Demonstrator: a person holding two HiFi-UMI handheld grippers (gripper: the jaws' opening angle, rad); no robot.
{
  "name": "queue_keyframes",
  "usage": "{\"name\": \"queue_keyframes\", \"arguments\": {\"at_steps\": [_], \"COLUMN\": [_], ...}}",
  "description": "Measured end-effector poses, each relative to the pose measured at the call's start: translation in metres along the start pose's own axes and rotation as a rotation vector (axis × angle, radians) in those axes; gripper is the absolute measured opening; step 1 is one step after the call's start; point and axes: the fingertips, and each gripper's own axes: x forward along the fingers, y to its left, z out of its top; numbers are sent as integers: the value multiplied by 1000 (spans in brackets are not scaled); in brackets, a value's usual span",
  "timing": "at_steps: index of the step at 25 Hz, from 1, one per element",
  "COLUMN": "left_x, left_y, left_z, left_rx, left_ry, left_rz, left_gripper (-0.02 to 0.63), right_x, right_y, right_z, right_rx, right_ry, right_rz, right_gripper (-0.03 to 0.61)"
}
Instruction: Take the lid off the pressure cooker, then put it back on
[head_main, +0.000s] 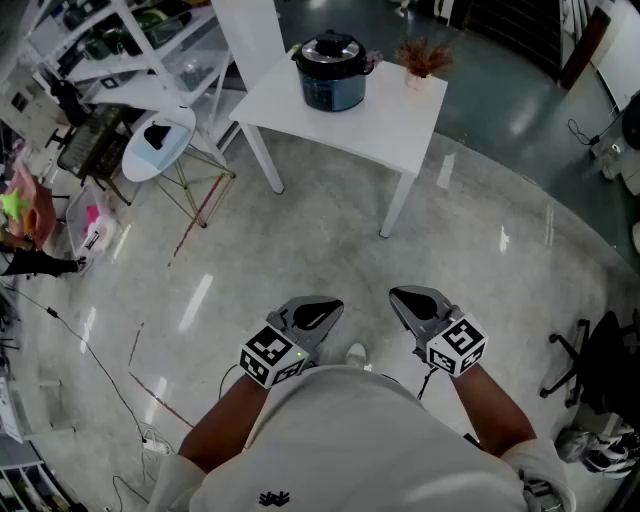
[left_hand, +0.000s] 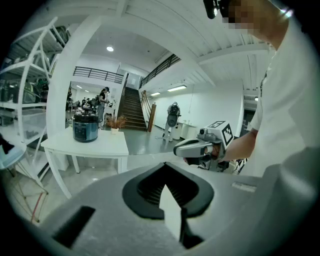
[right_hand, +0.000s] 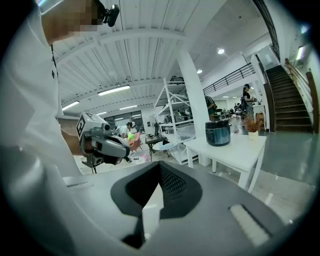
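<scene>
The dark blue pressure cooker (head_main: 331, 72) stands on the white table (head_main: 390, 115) far ahead, with its black lid (head_main: 330, 47) on top. It also shows small in the left gripper view as the cooker (left_hand: 85, 126) and in the right gripper view as the cooker (right_hand: 218, 132). My left gripper (head_main: 318, 312) and right gripper (head_main: 412, 300) are held close to my body over the bare floor, well short of the table. Both are shut with nothing between the jaws. Each gripper view shows the other: the right gripper (left_hand: 192, 148) and the left gripper (right_hand: 107, 145).
A small potted dried plant (head_main: 422, 58) sits beside the cooker. A white shelf rack (head_main: 120, 40) and a round side table (head_main: 158, 143) stand to the left, with cables (head_main: 90, 350) on the floor. An office chair (head_main: 600, 350) is at the right. Polished floor lies between me and the table.
</scene>
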Motion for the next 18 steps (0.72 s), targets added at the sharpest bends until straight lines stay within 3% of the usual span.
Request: {"name": "queue_keyframes", "arguments": {"at_steps": [14, 15, 16, 18], "left_x": [15, 17, 18, 20], "left_y": [2, 1, 0, -1], "left_z": [4, 5, 6, 8], "left_rx": [-24, -22, -22, -23], "left_ry": [-9, -9, -10, -11], "left_rz": [6, 8, 10, 13], "left_gripper": [6, 6, 6, 6], "right_x": [-3, -4, -5, -8], "right_y": [-24, -26, -28, -35], "right_z": [9, 10, 11, 14], "right_rx": [-4, -3, -1, -8], "right_ry": [-34, -39, -40, -37], "right_rz": [46, 59, 72, 83], "right_gripper": [14, 47, 132, 188]}}
